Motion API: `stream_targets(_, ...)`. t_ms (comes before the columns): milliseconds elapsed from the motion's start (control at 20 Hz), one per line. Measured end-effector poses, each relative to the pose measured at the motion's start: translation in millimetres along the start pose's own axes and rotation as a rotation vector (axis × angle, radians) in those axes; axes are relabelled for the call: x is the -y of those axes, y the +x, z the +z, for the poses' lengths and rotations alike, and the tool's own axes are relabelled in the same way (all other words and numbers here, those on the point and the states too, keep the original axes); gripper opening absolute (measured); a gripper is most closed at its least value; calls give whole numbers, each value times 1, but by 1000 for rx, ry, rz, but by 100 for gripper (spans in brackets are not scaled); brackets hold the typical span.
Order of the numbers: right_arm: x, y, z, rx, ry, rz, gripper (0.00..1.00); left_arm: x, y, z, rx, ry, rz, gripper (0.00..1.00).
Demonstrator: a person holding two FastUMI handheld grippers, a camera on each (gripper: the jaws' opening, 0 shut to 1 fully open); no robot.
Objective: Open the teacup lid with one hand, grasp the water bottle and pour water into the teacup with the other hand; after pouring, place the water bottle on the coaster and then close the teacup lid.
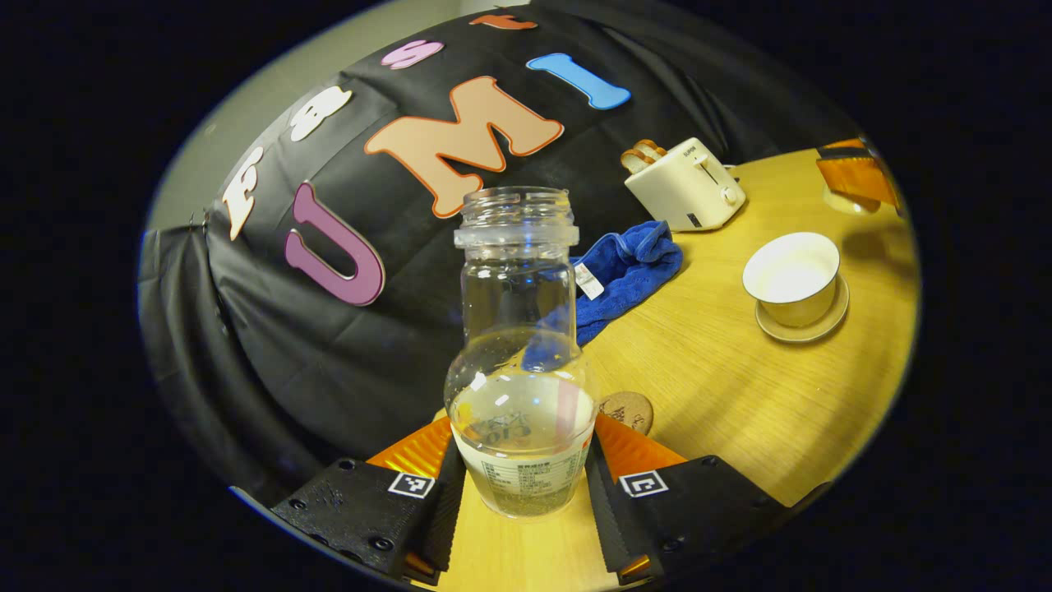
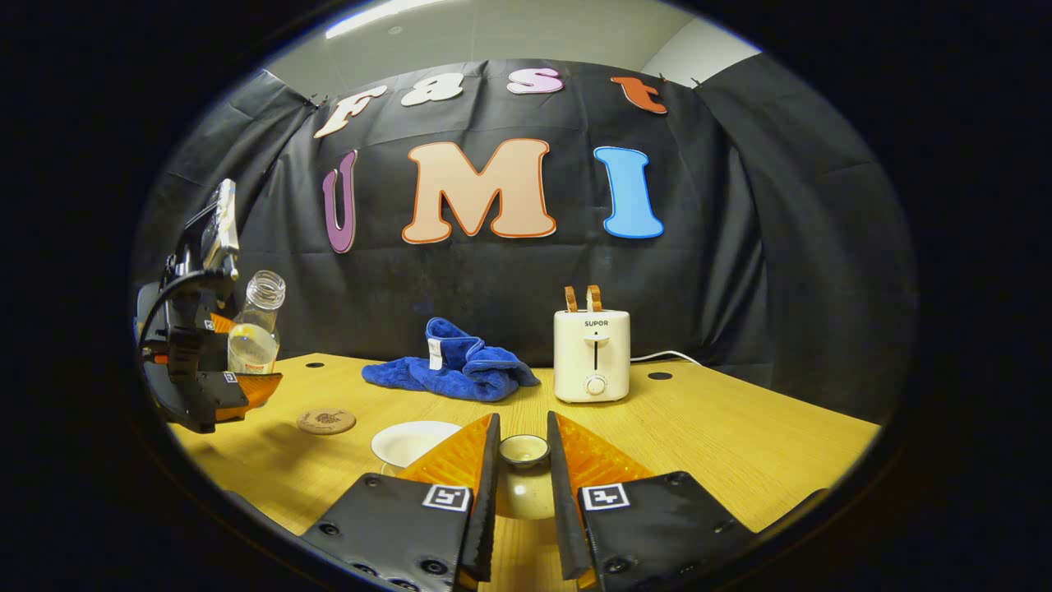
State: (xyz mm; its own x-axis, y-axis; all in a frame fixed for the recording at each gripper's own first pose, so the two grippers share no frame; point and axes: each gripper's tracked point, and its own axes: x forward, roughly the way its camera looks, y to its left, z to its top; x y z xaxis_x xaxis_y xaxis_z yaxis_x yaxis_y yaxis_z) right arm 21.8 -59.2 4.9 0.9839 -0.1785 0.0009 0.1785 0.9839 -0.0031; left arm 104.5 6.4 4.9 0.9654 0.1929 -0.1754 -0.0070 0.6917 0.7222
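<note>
My left gripper [image 1: 526, 429] is shut on a clear, uncapped water bottle [image 1: 519, 329] that holds a little water and stands nearly upright. In the right gripper view, that left gripper [image 2: 238, 355] holds the bottle [image 2: 255, 327] above the table's left end. The round cork coaster [image 1: 628, 409] peeks out behind the bottle; it lies on the table [image 2: 326, 421], just right of the left gripper. The white teacup [image 1: 791, 275] stands uncovered on its saucer [image 1: 804, 329]. My right gripper [image 2: 523, 434] is shut on the knob of the teacup lid [image 2: 524, 450], just right of the teacup [image 2: 408, 441].
A crumpled blue towel [image 2: 452, 367] lies at the back of the wooden table [image 2: 740, 444]. Beside it stands a cream toaster [image 2: 592, 355] with two slices of toast, its cord running off to the right. The right gripper [image 1: 855, 174] hovers beyond the teacup in the left gripper view.
</note>
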Motion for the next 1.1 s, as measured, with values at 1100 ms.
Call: stream_targets(1100, 32, 3, 1, 3, -3, -66, 34, 39, 44, 54, 158, 718, 21, 67)
